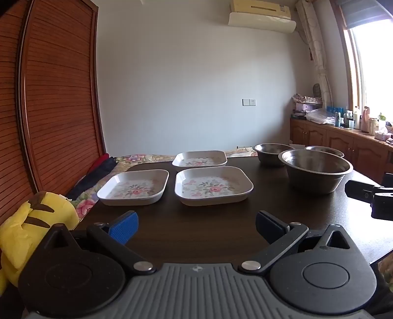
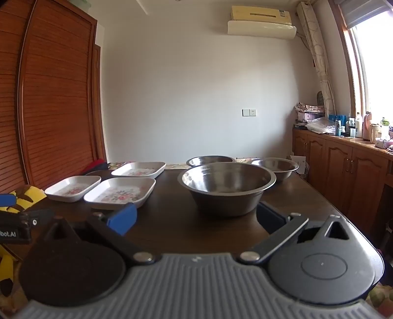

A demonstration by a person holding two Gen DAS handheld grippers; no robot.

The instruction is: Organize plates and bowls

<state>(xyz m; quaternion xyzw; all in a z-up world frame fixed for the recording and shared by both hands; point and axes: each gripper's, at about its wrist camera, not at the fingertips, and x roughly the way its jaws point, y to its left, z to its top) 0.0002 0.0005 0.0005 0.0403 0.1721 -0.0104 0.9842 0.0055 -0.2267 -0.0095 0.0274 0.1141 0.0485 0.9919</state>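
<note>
Left claw (image 1: 196,227) wide open and empty, right claw (image 2: 196,219) likewise, three floral plates (image 1: 213,185), three steel bowls (image 2: 227,189) on dark table (image 1: 282,216)

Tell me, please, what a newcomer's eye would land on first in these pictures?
Probably the three floral square plates grouped on the left of the dark table, and the three steel bowls clustered on its right. Next, the yellow plush toy beside the table's left edge.

Plain white wall (image 1: 176,73) at 12 o'clock, air conditioner (image 1: 261,14) high at 1 o'clock, slatted wooden wardrobe (image 1: 56,98) at 9 o'clock, bright window (image 1: 375,66) at 3 o'clock above cluttered wooden cabinets (image 1: 339,139), dark desk (image 1: 196,228) below.
</note>
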